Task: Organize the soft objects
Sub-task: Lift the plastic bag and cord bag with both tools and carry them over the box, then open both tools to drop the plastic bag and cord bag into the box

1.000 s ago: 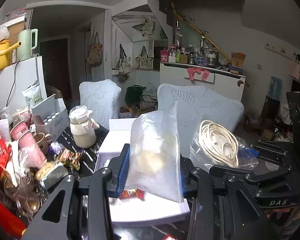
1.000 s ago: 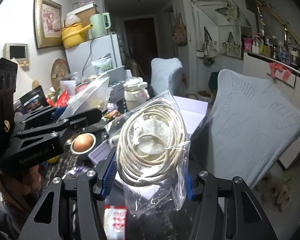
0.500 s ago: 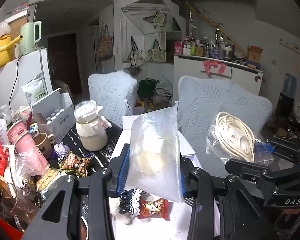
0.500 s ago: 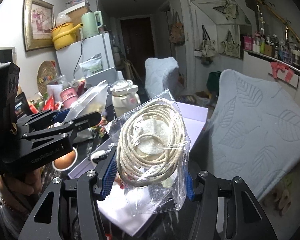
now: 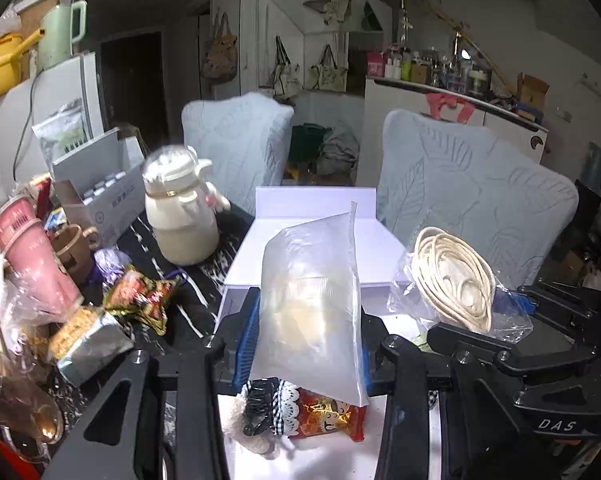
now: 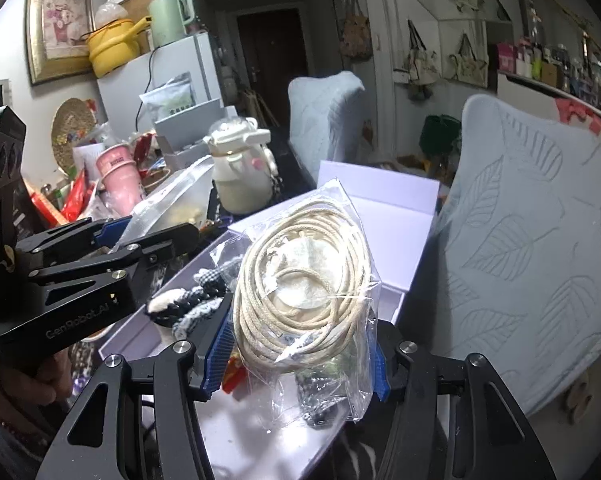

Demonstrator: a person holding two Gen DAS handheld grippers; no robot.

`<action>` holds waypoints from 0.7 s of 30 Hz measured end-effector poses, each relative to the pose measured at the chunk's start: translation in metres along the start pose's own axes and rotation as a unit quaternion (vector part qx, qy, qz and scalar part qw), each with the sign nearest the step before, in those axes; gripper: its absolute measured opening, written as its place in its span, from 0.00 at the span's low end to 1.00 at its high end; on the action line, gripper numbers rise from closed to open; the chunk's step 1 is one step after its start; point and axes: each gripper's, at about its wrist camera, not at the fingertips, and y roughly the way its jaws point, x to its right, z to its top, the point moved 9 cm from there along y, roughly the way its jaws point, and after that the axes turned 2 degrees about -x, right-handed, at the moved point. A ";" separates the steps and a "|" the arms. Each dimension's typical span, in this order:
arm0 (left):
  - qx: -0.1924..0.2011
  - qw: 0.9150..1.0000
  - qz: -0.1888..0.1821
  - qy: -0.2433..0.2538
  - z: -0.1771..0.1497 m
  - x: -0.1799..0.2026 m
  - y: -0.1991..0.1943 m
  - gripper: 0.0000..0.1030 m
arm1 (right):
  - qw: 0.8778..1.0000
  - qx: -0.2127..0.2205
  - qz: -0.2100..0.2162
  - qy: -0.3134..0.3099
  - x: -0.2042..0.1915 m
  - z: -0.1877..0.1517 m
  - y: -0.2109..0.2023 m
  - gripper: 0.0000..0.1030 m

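Since the earlier frames both bagged loads had travelled forward and lower over the open white box (image 5: 316, 236), so that its floor, only partly in view a second before, now lay directly beneath them; the frosted bag (image 5: 310, 304), with something pale and soft inside, stood upright between the blue pads of the left tongs (image 5: 304, 332), which were clenched on it; the clear bag of coiled cord (image 6: 304, 280) was likewise pinched in the right tongs (image 6: 300, 352), the coil bulging above the pads and the loose plastic hanging below; the right-hand load sat just beside the left one, near but apart; under the frosted bag, already on the box floor, lay a red snack packet (image 5: 328, 416) and a black-and-white lace-trimmed fabric piece (image 5: 268, 408), touching one another; this suggested that the carry was nearly over and that the two bags were about to be set down among the things already gathered, though neither had been let go yet; outward on the dark desk (image 5: 188, 296) stood a cream jug (image 5: 180, 216), a pink cup (image 5: 32, 260) and scattered wrappers, none of them in the way of the box.
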 end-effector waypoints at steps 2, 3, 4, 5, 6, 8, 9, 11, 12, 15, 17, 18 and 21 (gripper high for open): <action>-0.014 1.000 -0.004 0.003 -0.005 0.002 0.009 0.38 | 1.000 -0.002 0.007 0.006 0.001 -0.002 0.006 0.54; -0.019 1.000 -0.004 0.004 -0.007 0.003 0.013 0.38 | 1.000 -0.004 0.009 0.009 0.002 -0.004 0.010 0.54; -0.024 1.000 -0.003 0.006 -0.010 0.004 0.017 0.38 | 1.000 -0.006 0.009 0.011 0.003 -0.005 0.013 0.54; -0.032 0.999 -0.003 0.008 -0.013 0.005 0.022 0.38 | 1.000 -0.010 0.007 0.013 0.004 -0.007 0.017 0.54; -0.038 0.999 -0.003 0.008 -0.016 0.005 0.026 0.38 | 1.000 -0.013 0.004 0.014 0.005 -0.009 0.021 0.54; -0.055 0.998 -0.006 0.003 -0.023 0.004 0.035 0.38 | 1.000 -0.018 -0.003 0.014 0.007 -0.012 0.028 0.54; -0.060 0.998 -0.006 0.002 -0.025 0.004 0.038 0.38 | 1.000 -0.021 -0.007 0.013 0.008 -0.014 0.031 0.54; -0.072 0.997 -0.007 0.000 -0.031 0.003 0.046 0.38 | 1.000 -0.028 -0.005 0.013 0.009 -0.018 0.035 0.55; -0.076 0.997 -0.007 0.000 -0.034 0.003 0.048 0.38 | 0.999 -0.029 0.000 0.014 0.010 -0.020 0.037 0.55; -0.085 0.996 0.004 0.006 -0.039 0.002 0.055 0.38 | 0.999 -0.037 0.005 0.017 0.010 -0.024 0.041 0.55; -0.092 0.996 0.007 0.007 -0.042 0.001 0.058 0.38 | 0.999 -0.041 -0.002 0.013 0.010 -0.027 0.043 0.56; -0.095 0.995 0.007 0.004 -0.044 0.000 0.060 0.38 | 0.999 -0.044 -0.006 0.011 0.010 -0.028 0.045 0.56; -0.097 0.995 0.012 0.003 -0.045 -0.003 0.062 0.38 | 0.998 -0.062 -0.019 0.009 0.009 -0.031 0.051 0.58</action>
